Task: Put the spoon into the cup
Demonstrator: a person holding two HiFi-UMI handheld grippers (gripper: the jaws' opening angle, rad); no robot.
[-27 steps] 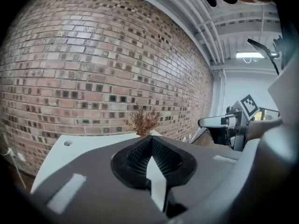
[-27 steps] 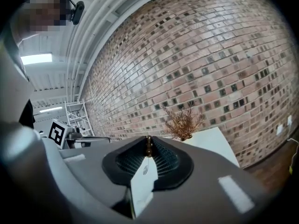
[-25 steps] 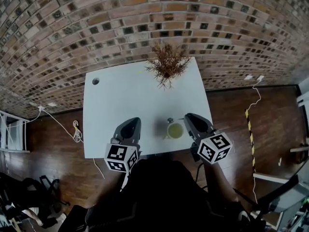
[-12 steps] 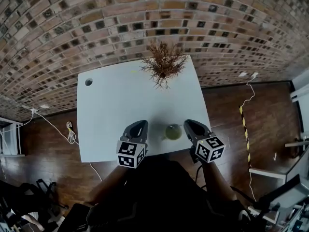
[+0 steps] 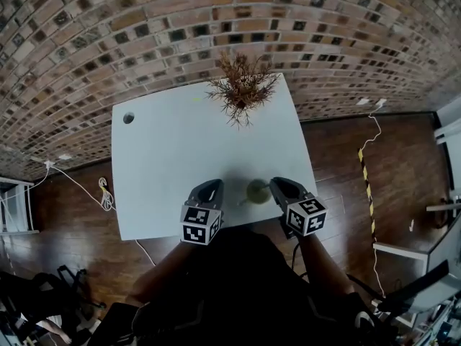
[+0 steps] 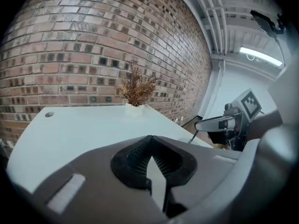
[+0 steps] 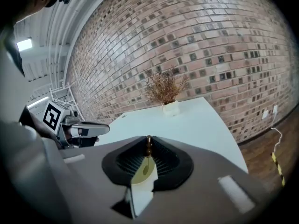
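My right gripper (image 5: 273,184) (image 7: 148,143) is shut on the brown end of a thin spoon (image 7: 148,149). The spoon hangs down over the yellow-green cup (image 5: 257,190) (image 7: 137,177), which stands near the front edge of the white table (image 5: 180,157). Whether the spoon's bowl touches the cup I cannot tell. From the left gripper view, the spoon (image 6: 192,136) slants down from the right gripper (image 6: 198,124). Left of the cup and apart from it, my left gripper (image 5: 209,185) (image 6: 150,154) is shut with nothing in it.
A dry brown plant (image 5: 241,89) in a white pot stands at the table's far edge against the brick wall. A round cable hole (image 5: 128,117) is in the far left corner. Cables (image 5: 105,193) lie on the wooden floor to the left.
Both grippers have sunk toward the table beside the cup. The right one still holds the spoon, and the cup has stayed in place.
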